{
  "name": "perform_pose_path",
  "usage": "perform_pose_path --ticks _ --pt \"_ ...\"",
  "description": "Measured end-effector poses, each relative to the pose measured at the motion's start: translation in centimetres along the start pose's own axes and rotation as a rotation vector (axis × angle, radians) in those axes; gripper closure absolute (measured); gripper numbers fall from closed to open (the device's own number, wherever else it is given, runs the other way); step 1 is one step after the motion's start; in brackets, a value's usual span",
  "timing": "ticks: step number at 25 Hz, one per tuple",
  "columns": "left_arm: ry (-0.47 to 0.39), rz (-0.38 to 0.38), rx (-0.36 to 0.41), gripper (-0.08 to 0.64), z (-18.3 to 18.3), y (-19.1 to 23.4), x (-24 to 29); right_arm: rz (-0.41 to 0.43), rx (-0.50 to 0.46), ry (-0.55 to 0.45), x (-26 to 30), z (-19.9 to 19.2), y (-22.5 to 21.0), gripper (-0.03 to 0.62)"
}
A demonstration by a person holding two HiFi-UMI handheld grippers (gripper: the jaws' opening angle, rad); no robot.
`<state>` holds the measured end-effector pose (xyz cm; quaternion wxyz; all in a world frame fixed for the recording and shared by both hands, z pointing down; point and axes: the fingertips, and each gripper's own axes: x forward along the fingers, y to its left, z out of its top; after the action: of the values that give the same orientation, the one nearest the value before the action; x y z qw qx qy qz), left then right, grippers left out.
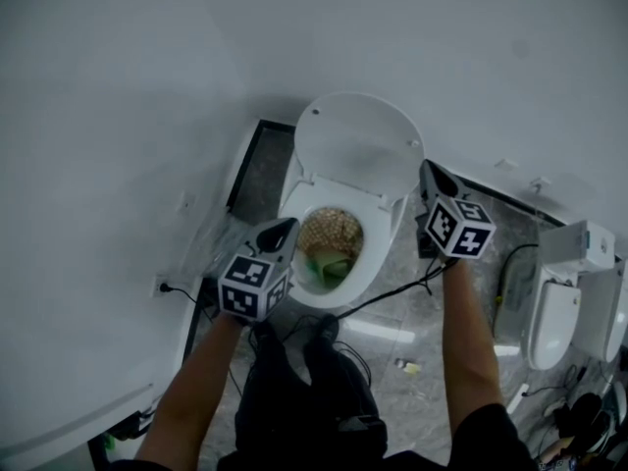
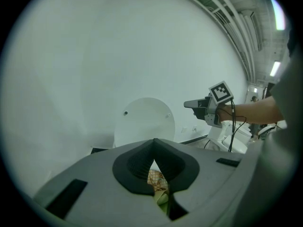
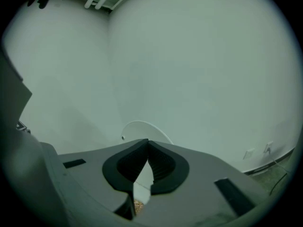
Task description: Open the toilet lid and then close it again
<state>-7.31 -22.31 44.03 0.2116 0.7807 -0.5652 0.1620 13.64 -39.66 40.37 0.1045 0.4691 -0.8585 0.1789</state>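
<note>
Left side: wall socket (image 1: 162,285) low on the white wall, with a black cable (image 1: 392,292) running across the grey floor (image 1: 412,400).

Left gripper (image 1: 285,226): fingers pressed together, nothing between them. The left gripper view confirms it, with the pads meeting at the tip (image 2: 154,143). It sits over the bowl's left rim, marker cube (image 1: 253,285) towards the person. I can't tell whether it touches the rim.

Toilet (image 1: 378,253) stands at the floor's far edge against the back wall. Toilet lid (image 1: 358,150) is up, standing roughly upright and leaning back, with its underside facing the person. It also shows in the left gripper view (image 2: 144,122) and the right gripper view (image 3: 142,126). The seat is down. The bowl (image 1: 332,243) holds something brown and patterned plus a green item, and I can't identify either.

Right gripper (image 1: 429,170): fingers pressed together and empty, confirmed in the right gripper view (image 3: 147,143). Its tip is near the lid's right edge. The left gripper view (image 2: 191,104) shows it off to the lid's right, not touching.

Right side: second toilet (image 1: 554,312) at the floor's right edge, lid down.

Bottom centre: the person's legs (image 1: 304,391) stand in front of the bowl.
</note>
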Motion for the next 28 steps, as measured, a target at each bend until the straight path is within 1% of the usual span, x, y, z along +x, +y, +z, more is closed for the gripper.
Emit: perform_pose_path --ticks 6,11,15,18,21,26,28 --pt "-0.007 -0.016 0.016 0.552 0.5 -0.2 -0.1 0.004 -0.031 -0.011 -1.3 0.0 0.7 0.583" --pt "-0.003 -0.021 0.018 0.552 0.8 -0.4 -0.2 -0.01 -0.05 -0.013 -1.7 0.1 0.4 0.583" --pt "0.004 -0.026 0.03 0.552 0.8 -0.6 0.2 -0.012 -0.048 -0.012 -1.5 0.3 -0.1 0.583" --pt "0.015 -0.029 0.023 0.552 0.6 -0.8 0.3 -0.012 -0.038 -0.006 -1.3 0.1 -0.4 0.583" --pt "0.008 -0.028 0.026 0.552 0.9 -0.7 0.5 -0.036 -0.031 0.008 -0.9 0.0 -1.0 0.581" --pt "0.006 -0.029 0.022 0.552 0.9 -1.0 0.9 -0.037 -0.044 0.036 0.2 -0.2 -1.6 0.581" --pt "0.002 -0.025 0.018 0.552 1.1 -1.1 1.2 -0.033 -0.049 0.044 0.9 -0.2 -1.9 0.571"
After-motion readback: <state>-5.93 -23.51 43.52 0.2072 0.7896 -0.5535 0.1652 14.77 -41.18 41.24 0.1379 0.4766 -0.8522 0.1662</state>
